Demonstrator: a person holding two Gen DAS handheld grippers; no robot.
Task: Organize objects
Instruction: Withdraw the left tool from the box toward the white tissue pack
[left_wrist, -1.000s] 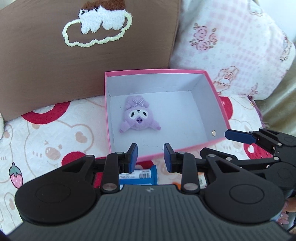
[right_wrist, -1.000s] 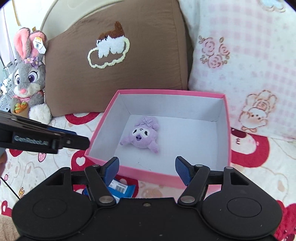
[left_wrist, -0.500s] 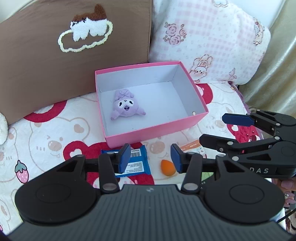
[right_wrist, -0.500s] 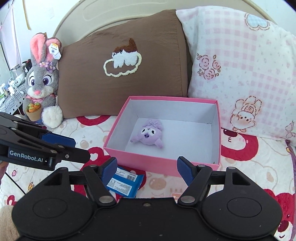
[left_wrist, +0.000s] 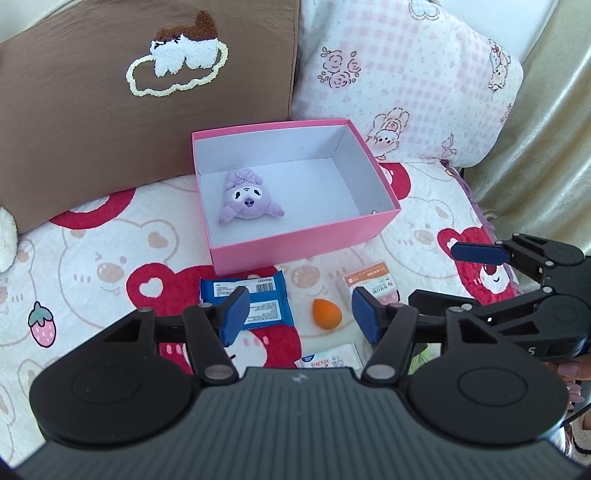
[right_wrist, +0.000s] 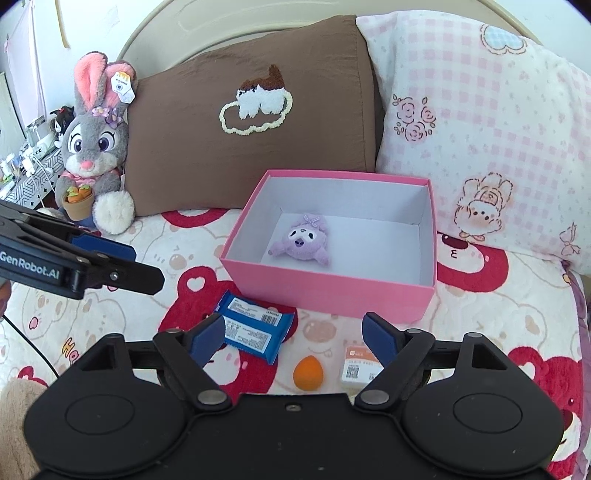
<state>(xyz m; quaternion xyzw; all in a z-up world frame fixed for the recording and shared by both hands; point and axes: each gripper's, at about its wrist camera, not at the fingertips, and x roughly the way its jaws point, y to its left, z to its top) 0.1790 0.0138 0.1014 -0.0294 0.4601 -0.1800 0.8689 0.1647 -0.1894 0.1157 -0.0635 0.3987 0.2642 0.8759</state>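
Left wrist view: left tongs (left_wrist: 295, 314) half open, jaws have just been opening, nothing between them. Pink box (left_wrist: 306, 242) sits on the bed, purple plush (left_wrist: 245, 201) inside at its left. In front of the box: blue snack pack (left_wrist: 258, 299), orange sponge egg (left_wrist: 327, 314), orange-white carton (left_wrist: 369, 282), tissue pack (left_wrist: 327, 358) nearest. Pack looks light, crinkly, slippery; I'd pinch a sealed end. Sponge soft, squeeze mid-body. Right wrist view: right tongs (right_wrist: 295, 338) wide open, also just opening, empty. "GenRobot.AI" reads on the left tongs' arm; pack and carton show barcode and QR code, text too small.
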